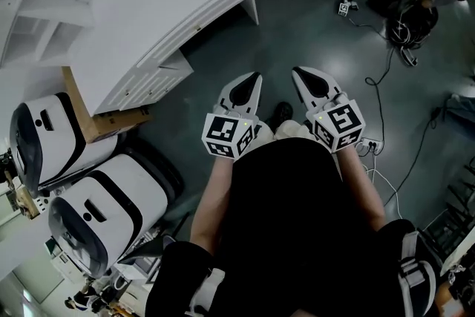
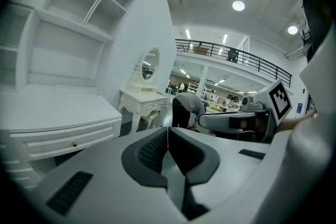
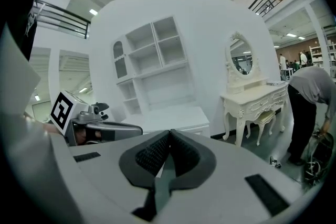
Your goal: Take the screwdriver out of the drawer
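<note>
Desk (image 2: 52, 113) comes first, white, on my left, with shelves (image 2: 79, 2) above it. Its drawer (image 2: 63, 145) is shut, and a small gold knob (image 2: 74, 143) sits on the front. I cannot see the screwdriver. I think it is inside that drawer, but I cannot be sure. Next is my left gripper (image 2: 168, 132). Its jaws are pressed tight together with nothing in them. My right gripper (image 3: 169, 138) is just beside it, and its jaws are closed tight too, with nothing inside. Neither one touches the desk. Far to the right, wires (image 1: 386, 70) lie on the floor (image 1: 312, 26). What could go wrong? The knob is tiny, so my jaws could slip off it. If I pull too hard, the drawer could jump out and the screwdriver could roll to the back. I could also trip on the wires if I step that way
</note>
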A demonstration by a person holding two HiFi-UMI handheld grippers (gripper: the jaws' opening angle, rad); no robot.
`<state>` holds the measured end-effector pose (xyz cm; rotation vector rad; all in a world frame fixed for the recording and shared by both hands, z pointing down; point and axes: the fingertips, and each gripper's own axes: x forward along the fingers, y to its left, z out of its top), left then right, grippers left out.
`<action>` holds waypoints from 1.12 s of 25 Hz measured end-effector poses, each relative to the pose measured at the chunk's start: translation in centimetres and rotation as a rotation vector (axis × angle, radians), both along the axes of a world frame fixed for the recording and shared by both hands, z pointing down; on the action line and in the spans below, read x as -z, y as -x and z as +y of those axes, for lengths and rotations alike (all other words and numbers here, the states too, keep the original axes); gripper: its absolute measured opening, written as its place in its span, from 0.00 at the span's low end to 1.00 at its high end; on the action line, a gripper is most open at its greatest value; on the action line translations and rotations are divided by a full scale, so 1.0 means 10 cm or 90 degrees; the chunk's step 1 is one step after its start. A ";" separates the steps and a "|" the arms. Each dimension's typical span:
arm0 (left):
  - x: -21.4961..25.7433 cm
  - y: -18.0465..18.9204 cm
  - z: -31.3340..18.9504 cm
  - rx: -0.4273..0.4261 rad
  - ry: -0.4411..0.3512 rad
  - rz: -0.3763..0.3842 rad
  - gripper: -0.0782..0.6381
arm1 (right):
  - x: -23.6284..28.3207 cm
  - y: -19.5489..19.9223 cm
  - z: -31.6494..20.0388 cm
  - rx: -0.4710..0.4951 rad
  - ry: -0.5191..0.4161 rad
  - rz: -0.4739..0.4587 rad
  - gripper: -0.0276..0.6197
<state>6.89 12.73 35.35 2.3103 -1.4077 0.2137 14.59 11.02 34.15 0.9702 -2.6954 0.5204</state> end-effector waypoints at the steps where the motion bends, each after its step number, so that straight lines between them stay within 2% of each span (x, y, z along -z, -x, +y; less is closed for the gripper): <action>1: -0.02 0.02 -0.02 0.006 0.003 0.000 0.14 | -0.02 0.01 -0.02 0.004 0.002 0.000 0.06; 9: -0.12 0.39 -0.18 0.029 0.018 -0.002 0.14 | -0.12 0.34 -0.21 0.023 0.019 0.007 0.06; 14: -0.21 0.72 -0.37 0.032 0.030 0.000 0.14 | -0.08 0.61 -0.39 0.010 0.021 0.017 0.06; 28: -0.56 1.67 -0.97 0.007 0.046 0.009 0.15 | -0.11 1.50 -0.89 -0.010 0.006 0.060 0.06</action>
